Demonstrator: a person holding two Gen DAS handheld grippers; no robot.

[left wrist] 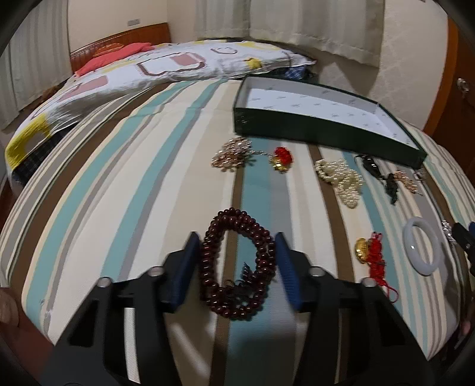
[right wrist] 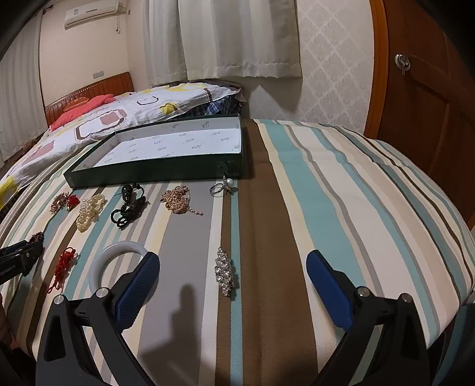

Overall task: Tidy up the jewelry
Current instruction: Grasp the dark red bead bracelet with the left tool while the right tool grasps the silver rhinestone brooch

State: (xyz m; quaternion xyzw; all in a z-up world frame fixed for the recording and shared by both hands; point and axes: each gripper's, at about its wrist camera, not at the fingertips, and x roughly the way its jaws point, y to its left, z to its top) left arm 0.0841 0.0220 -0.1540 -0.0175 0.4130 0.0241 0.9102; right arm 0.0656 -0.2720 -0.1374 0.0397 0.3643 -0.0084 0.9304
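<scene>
Box (right wrist: 154,172) empty, 0 pcs stowed; all jewelry on bed (right wrist: 297,207); left gripper (left wrist: 236,258) fingers apart astride dark bead bracelet (left wrist: 234,267), no clamp; right gripper (right wrist: 233,285) fingers wide apart over rhinestone piece (right wrist: 224,271).

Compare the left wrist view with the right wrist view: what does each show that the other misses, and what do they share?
Only the left wrist view shows the dark red bead bracelet whole, between the left gripper's fingers. Only the right wrist view shows the pearl ring, the air conditioner and the open right gripper over the silver brooch. Both show the green box, pearl bracelet, white bangle and striped bedspread.
</scene>
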